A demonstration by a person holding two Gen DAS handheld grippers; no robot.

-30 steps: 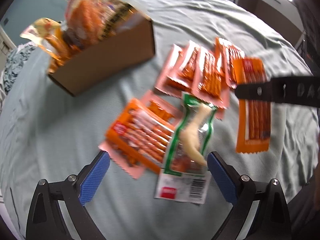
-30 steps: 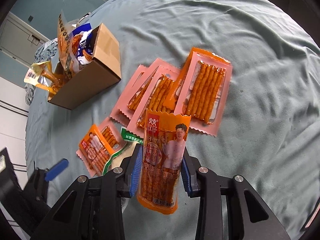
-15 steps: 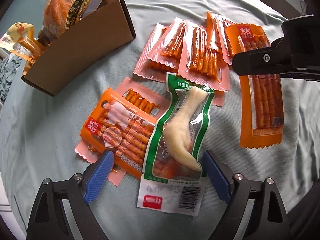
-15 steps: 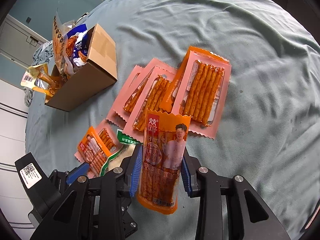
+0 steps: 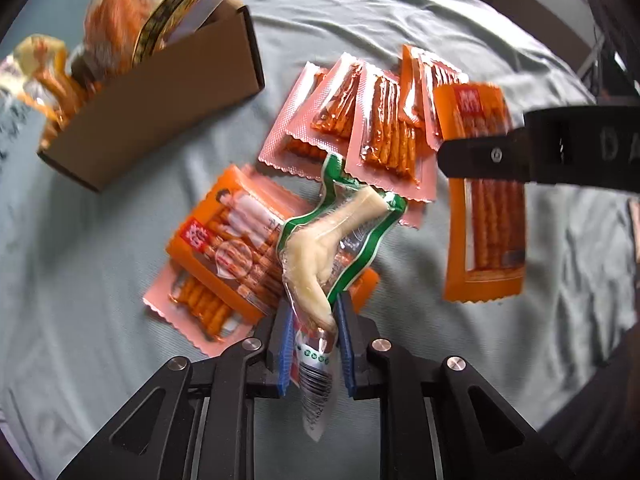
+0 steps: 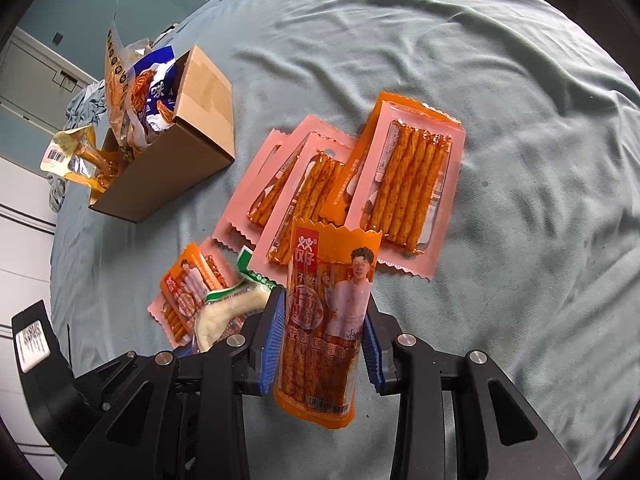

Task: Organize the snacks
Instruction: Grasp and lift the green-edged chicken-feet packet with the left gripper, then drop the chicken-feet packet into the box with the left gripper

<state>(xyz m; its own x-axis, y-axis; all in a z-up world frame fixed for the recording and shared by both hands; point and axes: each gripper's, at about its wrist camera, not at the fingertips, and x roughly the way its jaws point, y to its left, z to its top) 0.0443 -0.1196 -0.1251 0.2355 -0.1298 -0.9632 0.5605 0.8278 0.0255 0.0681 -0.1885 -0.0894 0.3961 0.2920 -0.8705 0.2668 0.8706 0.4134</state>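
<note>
A green-edged clear packet with a pale chicken foot sits between the blue pads of my left gripper. The jaws are closing on its near end, and the packet is creased and bent up. It also shows in the right wrist view, low on the left. My right gripper is shut on a long orange spicy-stick packet, which hangs above the cloth. In the left wrist view that orange packet dangles at the right under one of the right gripper's black fingers.
A brown cardboard box stuffed with snack bags stands at the upper left. Several pink stick packets lie overlapped on the grey-green cloth. Another orange packet lies partly under the green one, on a pink packet.
My left gripper's jaws went from wide open to pinching the green packet's near end, which crumpled and bent up. The right gripper and its orange packet stayed put.
</note>
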